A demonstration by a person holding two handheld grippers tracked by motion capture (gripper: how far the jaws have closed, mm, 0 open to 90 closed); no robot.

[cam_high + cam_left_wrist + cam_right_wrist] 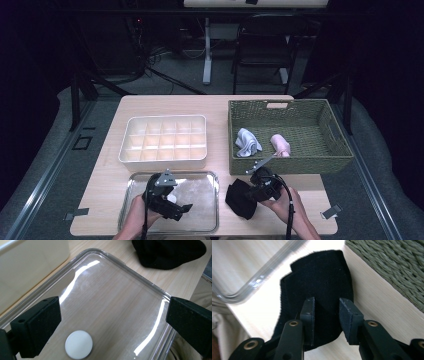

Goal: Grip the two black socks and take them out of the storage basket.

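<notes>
A black cloth [240,200] lies flat on the wooden table, right of a clear tray [200,190]. My right gripper [255,192] points down at that cloth [319,277]. Its jaws [327,301] stand a little apart over the cloth's near part, with a gap between the pads; I see no fold pinched. My left gripper [180,207] hovers over the tray [112,290], open [113,307] wide with nothing between its fingers. A small white round disc [78,343] rests on the tray floor just below the left jaw. The black cloth [170,252] lies beyond the tray's far corner.
A white divided organizer box [162,162] stands behind the tray. At the back right a green wicker basket [290,164] holds a pale blue cloth [247,142] and a pink one [281,145]; its wall [392,267] rises close beside the black cloth. A chair stands beyond the table.
</notes>
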